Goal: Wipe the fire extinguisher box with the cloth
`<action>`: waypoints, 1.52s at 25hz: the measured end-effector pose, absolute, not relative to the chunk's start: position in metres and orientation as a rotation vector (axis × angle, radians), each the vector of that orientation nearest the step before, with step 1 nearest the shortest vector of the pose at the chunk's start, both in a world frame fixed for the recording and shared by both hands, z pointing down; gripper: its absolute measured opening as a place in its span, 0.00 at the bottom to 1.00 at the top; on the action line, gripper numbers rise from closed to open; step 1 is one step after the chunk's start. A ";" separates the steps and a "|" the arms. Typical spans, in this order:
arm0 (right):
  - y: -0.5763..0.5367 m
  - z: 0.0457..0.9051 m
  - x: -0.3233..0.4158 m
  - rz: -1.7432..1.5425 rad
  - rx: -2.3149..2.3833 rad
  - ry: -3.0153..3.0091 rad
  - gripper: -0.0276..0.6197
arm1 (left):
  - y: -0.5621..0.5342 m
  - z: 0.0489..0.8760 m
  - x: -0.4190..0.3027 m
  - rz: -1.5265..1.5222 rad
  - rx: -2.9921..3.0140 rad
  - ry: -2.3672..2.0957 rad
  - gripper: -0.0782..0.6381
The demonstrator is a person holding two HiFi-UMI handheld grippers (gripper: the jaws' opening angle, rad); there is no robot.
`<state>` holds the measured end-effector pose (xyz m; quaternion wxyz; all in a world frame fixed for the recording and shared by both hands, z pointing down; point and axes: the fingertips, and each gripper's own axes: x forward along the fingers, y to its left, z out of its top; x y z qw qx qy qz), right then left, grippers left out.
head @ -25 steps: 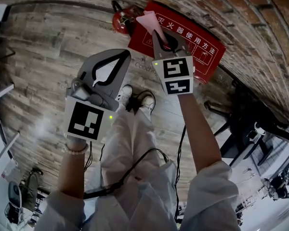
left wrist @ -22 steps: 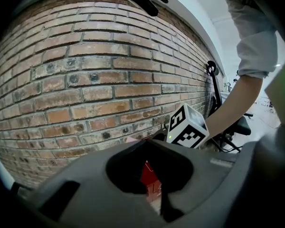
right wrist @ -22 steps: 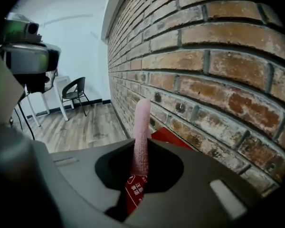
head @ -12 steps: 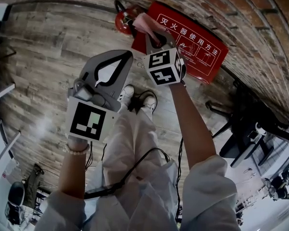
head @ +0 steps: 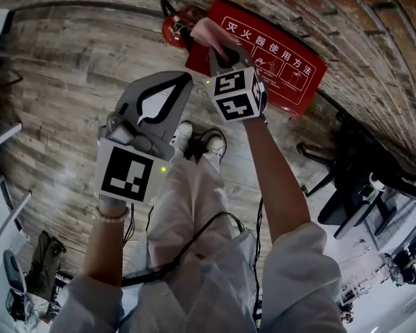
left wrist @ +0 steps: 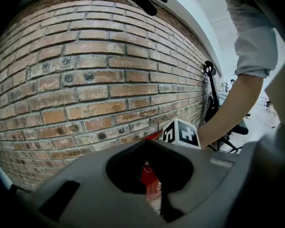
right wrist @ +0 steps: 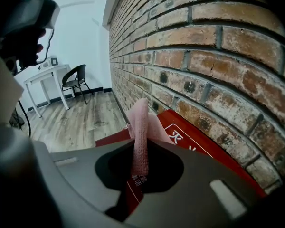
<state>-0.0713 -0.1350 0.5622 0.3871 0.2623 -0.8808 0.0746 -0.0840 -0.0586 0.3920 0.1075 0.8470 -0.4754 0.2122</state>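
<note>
The red fire extinguisher box [head: 284,68] stands against the brick wall, white characters on its top face. My right gripper [head: 222,47] is shut on a pink cloth [head: 209,32], held over the box's left end. In the right gripper view the cloth [right wrist: 140,132] sticks up between the jaws above the box [right wrist: 190,141]. My left gripper [head: 168,90] hangs shut and empty above the wooden floor, short of the box. Through its jaws in the left gripper view a sliver of the red box [left wrist: 149,177] shows.
A red extinguisher [head: 177,26] stands left of the box. A brick wall [head: 374,40] runs behind it. Black chairs [head: 360,179] stand at the right. My feet [head: 201,144] are on the wooden floor [head: 62,82]. A table and chair [right wrist: 61,82] stand further along the wall.
My right gripper has carried the pink cloth leftward and forward, from the box's middle to its left end. The left gripper has barely moved.
</note>
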 end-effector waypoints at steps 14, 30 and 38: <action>-0.137 0.563 -0.019 0.284 0.785 -2.219 0.07 | -0.063 0.389 -0.057 0.644 2.518 -1.367 0.11; -0.141 0.563 0.081 0.387 0.999 -2.155 0.07 | -0.064 0.386 -0.011 0.662 2.566 -1.296 0.11; -0.141 0.564 0.137 0.428 1.110 -2.095 0.07 | -0.063 0.386 0.009 0.671 2.590 -1.266 0.11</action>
